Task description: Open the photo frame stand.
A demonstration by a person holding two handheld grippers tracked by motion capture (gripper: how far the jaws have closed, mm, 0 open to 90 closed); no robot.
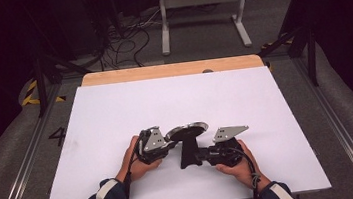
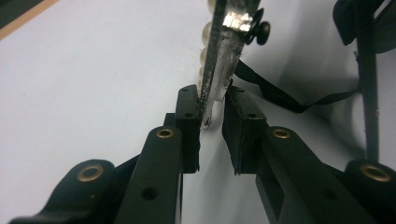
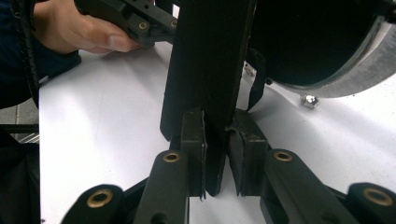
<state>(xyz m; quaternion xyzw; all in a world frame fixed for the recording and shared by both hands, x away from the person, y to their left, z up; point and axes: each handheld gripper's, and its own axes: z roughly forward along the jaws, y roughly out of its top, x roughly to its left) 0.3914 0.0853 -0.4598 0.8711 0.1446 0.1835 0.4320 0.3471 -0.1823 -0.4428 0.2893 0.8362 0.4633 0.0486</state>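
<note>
White table top (image 1: 116,116) covering most of a wooden table, light wood strip (image 1: 171,70) showing along the far edge, black handle (image 1: 187,156) of a round mirror resting on the white surface near the front.

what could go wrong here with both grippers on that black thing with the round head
1. The left gripper pinches only the thin rim of the round head; a grip that narrow could slip off.
2. The right gripper clamps the black handle near its lower end, so the heavier head may twist in the pads.
3. A loose black strap trails on the white table and might snag or drag.
</note>
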